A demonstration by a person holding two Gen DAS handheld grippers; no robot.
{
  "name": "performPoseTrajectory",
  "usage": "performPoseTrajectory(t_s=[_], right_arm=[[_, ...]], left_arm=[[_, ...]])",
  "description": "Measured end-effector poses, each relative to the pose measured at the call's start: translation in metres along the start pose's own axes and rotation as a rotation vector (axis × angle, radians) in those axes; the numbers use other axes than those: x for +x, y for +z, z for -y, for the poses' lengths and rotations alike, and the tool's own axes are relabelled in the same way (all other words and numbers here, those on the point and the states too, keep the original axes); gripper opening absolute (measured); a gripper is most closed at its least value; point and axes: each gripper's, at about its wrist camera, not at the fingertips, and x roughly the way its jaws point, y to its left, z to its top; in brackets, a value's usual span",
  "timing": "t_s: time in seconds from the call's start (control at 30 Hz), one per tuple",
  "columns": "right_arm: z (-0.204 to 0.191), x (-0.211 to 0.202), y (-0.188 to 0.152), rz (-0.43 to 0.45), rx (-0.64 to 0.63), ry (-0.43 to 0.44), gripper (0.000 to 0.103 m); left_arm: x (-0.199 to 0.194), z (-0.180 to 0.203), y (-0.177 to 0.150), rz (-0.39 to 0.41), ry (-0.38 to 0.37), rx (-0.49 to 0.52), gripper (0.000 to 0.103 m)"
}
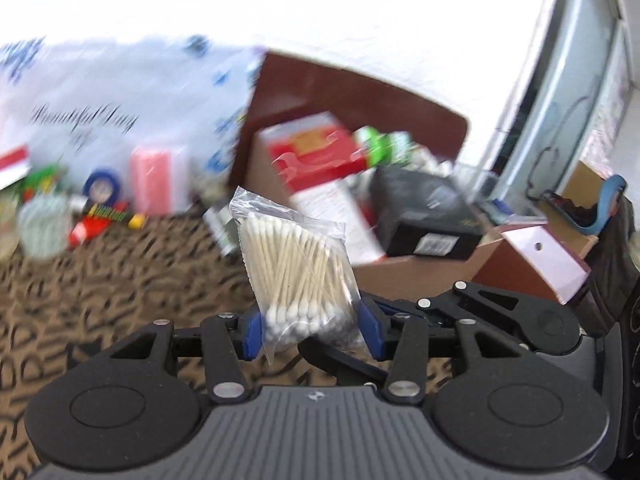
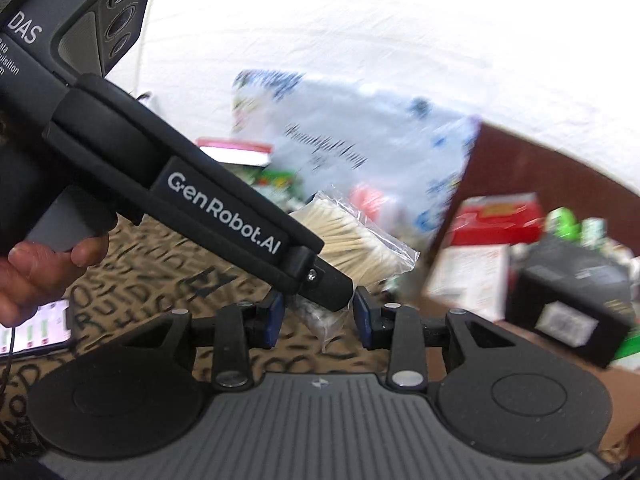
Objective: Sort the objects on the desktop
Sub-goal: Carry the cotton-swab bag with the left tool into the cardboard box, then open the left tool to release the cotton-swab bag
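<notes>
Above the patterned brown tablecloth (image 1: 100,280), left gripper (image 1: 310,330) pinches a clear bag of cotton swabs (image 1: 296,264); right gripper (image 2: 320,316) stands spread around its lower end. Brown cardboard box (image 1: 420,276) already holds cartons; small items (image 1: 92,208) remain unsorted.

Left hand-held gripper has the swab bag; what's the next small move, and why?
Probably carry the bag of cotton swabs forward and to the right, over the open cardboard box, before releasing. The left hand-held gripper is shut on the bag's lower end, lifted clear of the patterned tablecloth, and the box already holds a red carton and a black box.
</notes>
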Motion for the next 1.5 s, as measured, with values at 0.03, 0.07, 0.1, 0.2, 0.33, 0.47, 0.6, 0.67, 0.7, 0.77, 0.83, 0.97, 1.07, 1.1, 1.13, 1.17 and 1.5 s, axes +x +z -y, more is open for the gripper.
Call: performPoseTrajectory(t_s=[0.03, 0.07, 0.1, 0.2, 0.33, 0.47, 0.6, 0.67, 0.7, 0.77, 0.83, 0.97, 1.07, 1.1, 1.13, 1.17, 1.5], right_arm=[[0.005, -0.004, 0.001, 0.014, -0.001, -0.021, 0.036], [0.011, -0.009, 0.001, 0.026, 0.000, -0.039, 0.036], [0.016, -0.013, 0.002, 0.038, 0.006, -0.057, 0.036], [0.028, -0.021, 0.001, 0.058, 0.028, -0.097, 0.036], [0.036, -0.030, -0.006, 0.054, 0.049, -0.145, 0.036], [0.049, -0.035, -0.011, 0.041, 0.060, -0.188, 0.036], [0.062, -0.033, -0.011, 0.043, 0.051, -0.222, 0.036], [0.066, -0.035, -0.008, 0.062, 0.034, -0.240, 0.036], [0.069, -0.036, -0.004, 0.078, 0.022, -0.252, 0.036], [0.075, -0.038, 0.002, 0.110, 0.002, -0.283, 0.036], [0.086, -0.043, 0.008, 0.140, 0.002, -0.324, 0.036], [0.118, -0.060, 0.002, 0.149, 0.020, -0.429, 0.036], [0.152, -0.067, -0.014, 0.100, 0.040, -0.469, 0.036], [0.164, -0.067, -0.019, 0.084, 0.046, -0.474, 0.037], [0.175, -0.066, -0.025, 0.070, 0.048, -0.474, 0.037], [0.187, -0.064, -0.030, 0.059, 0.045, -0.468, 0.037], [0.250, -0.036, -0.076, -0.043, 0.121, -0.378, 0.056]], left_arm=[[0.001, 0.007, 0.003, 0.014, -0.009, 0.016, 0.049], [0.002, 0.013, 0.006, 0.027, -0.017, 0.029, 0.049], [0.003, 0.019, 0.008, 0.038, -0.025, 0.040, 0.049], [0.007, 0.033, 0.011, 0.052, -0.048, 0.064, 0.049], [0.018, 0.048, 0.011, 0.034, -0.081, 0.085, 0.049], [0.032, 0.058, 0.013, 0.036, -0.118, 0.091, 0.049], [0.043, 0.062, 0.025, 0.050, -0.138, 0.077, 0.049], [0.043, 0.062, 0.037, 0.061, -0.157, 0.062, 0.049], [0.042, 0.064, 0.044, 0.072, -0.168, 0.064, 0.049], [0.043, 0.072, 0.058, 0.098, -0.190, 0.076, 0.049], [0.045, 0.086, 0.068, 0.123, -0.213, 0.097, 0.049], [0.073, 0.124, 0.079, 0.117, -0.294, 0.122, 0.049], [0.108, 0.151, 0.083, 0.067, -0.331, 0.123, 0.049], [0.118, 0.158, 0.084, 0.056, -0.334, 0.119, 0.049], [0.129, 0.165, 0.085, 0.048, -0.330, 0.116, 0.049], [0.139, 0.170, 0.086, 0.043, -0.320, 0.111, 0.049], [0.161, 0.161, 0.085, 0.042, -0.271, 0.077, 0.078]])
